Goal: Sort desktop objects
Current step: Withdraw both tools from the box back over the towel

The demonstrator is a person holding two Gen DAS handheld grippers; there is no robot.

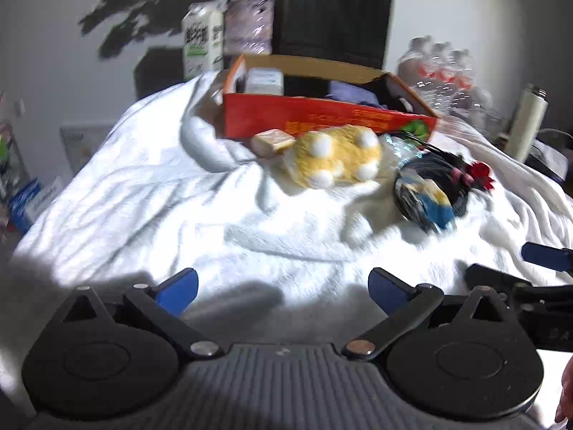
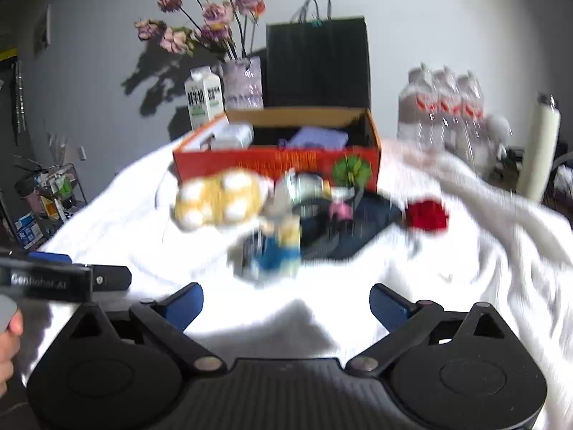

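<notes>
An open red cardboard box [image 1: 322, 120] [image 2: 275, 161] stands on a white cloth, with a white carton and purple and dark things inside. In front of it lie a yellow plush toy with white paws [image 1: 336, 157] [image 2: 218, 200], a small beige block [image 1: 274, 139], a yellow-and-blue figure [image 1: 429, 197] [image 2: 279, 247], a dark pouch [image 2: 354, 229] and a red flower-like piece [image 1: 480, 173] [image 2: 428, 215]. My left gripper [image 1: 283, 286] is open over bare cloth, well short of the toys. My right gripper [image 2: 286, 301] is also open and empty, near the figure.
Behind the box stand a milk carton [image 2: 202, 96], a vase of purple flowers [image 2: 243, 82] and a black paper bag [image 2: 318, 61]. A pack of water bottles [image 2: 444, 107] and a white flask [image 2: 537, 150] stand at the right. Clutter sits on the floor at the left.
</notes>
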